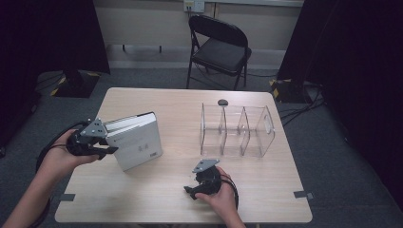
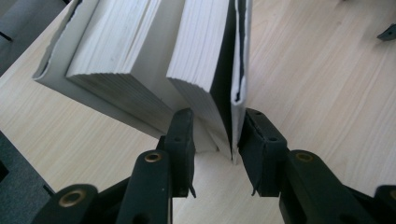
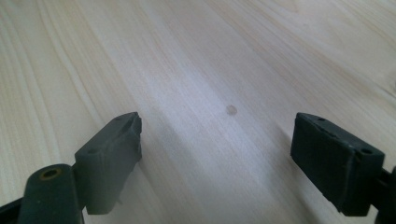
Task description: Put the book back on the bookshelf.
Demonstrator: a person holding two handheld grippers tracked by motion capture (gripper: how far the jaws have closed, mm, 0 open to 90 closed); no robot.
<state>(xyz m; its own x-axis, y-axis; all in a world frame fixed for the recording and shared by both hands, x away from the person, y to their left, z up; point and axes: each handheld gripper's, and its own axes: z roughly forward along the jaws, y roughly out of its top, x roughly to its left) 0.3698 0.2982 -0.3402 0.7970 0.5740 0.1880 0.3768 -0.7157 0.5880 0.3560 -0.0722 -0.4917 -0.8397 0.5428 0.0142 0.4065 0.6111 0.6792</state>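
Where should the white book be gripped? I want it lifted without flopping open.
Grip the book at its corner nearest the left gripper, coming in level from the table's left side. Its pages fan apart there, so the jaws should span the cover and a thick block of pages.

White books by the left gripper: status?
Left gripper clamped on the corner of one book in the white paperback stack. Right gripper open over bare wooden table. Clear plastic divider rack stands apart; nothing in the way.
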